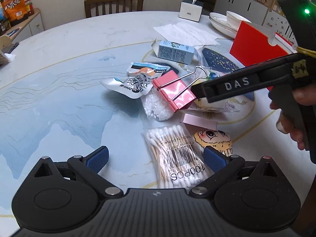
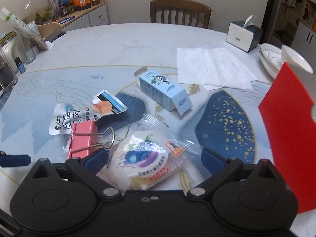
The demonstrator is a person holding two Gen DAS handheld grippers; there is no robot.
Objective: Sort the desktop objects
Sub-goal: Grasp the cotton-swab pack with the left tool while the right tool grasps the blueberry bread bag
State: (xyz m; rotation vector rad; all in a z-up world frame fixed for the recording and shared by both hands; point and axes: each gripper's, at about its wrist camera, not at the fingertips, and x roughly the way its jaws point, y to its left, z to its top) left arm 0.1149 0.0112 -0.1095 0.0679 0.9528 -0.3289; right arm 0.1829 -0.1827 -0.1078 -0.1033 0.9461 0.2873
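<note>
A pile of small objects lies mid-table: a pink binder clip [image 1: 173, 92] [image 2: 82, 140], a silver snack sachet [image 1: 130, 84] [image 2: 79, 116], a light-blue carton [image 1: 175, 52] [image 2: 165, 90], a bag of cotton swabs [image 1: 177, 156] and a blueberry pastry in clear wrap [image 2: 146, 158]. My left gripper [image 1: 156, 158] is open, its jaws either side of the swab bag's near end. My right gripper [image 2: 156, 159] is open and straddles the pastry, close beside the clip; it shows from the side in the left wrist view [image 1: 199, 93].
A red upright board [image 1: 254, 47] [image 2: 286, 130] stands at the right. White paper towels [image 2: 213, 68], a tissue box [image 2: 243, 35] and stacked white bowls [image 2: 284, 61] sit behind. A wooden chair [image 2: 179, 12] is at the far edge. A cartoon sticker [image 1: 215, 138] lies by the swabs.
</note>
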